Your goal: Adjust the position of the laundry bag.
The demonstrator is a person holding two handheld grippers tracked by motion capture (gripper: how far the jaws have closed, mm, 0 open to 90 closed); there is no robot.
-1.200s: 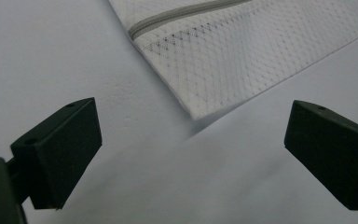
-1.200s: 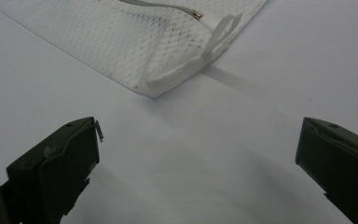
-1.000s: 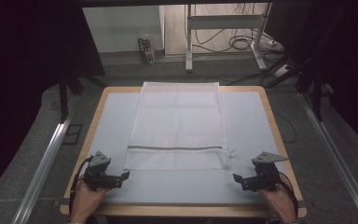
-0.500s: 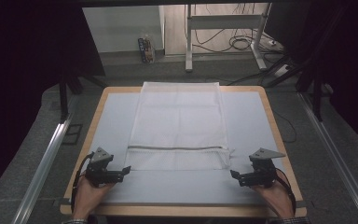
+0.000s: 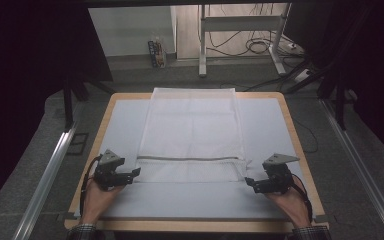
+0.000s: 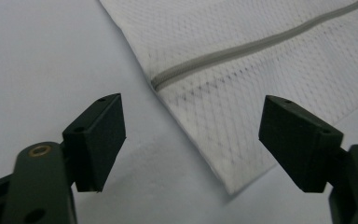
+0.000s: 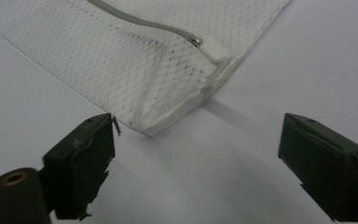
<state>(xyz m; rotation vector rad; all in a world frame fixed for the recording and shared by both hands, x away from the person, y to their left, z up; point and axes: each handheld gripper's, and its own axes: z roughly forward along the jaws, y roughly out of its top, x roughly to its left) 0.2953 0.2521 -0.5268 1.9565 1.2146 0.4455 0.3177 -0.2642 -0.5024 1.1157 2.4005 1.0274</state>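
A white mesh bag [image 5: 192, 130] with a grey zipper [image 5: 190, 158] lies flat on the pale mat [image 5: 275, 125]. My left gripper [image 5: 136, 173] rests low at the bag's near left corner. In the left gripper view that corner of the bag [image 6: 261, 84] lies between the open jaws of the left gripper [image 6: 193, 135], which have just been closing without touching it. My right gripper [image 5: 248, 182] sits at the near right corner. Its jaws have also just been closing. In the right gripper view the bag's corner [image 7: 135, 60] with the zipper pull [image 7: 196, 41] lies just ahead of the right gripper [image 7: 198, 154], untouched.
The mat covers a wooden table [image 5: 292, 130]. Metal rails [image 5: 47, 175] run along the floor on both sides. Beyond the far edge stand a desk frame [image 5: 202, 40], loose cables [image 5: 260, 47] and a small box [image 5: 156, 52].
My left gripper has moved forward to the bag's near left corner. The right gripper has edged slightly toward the near right corner. Both pairs of jaws look a little narrower.
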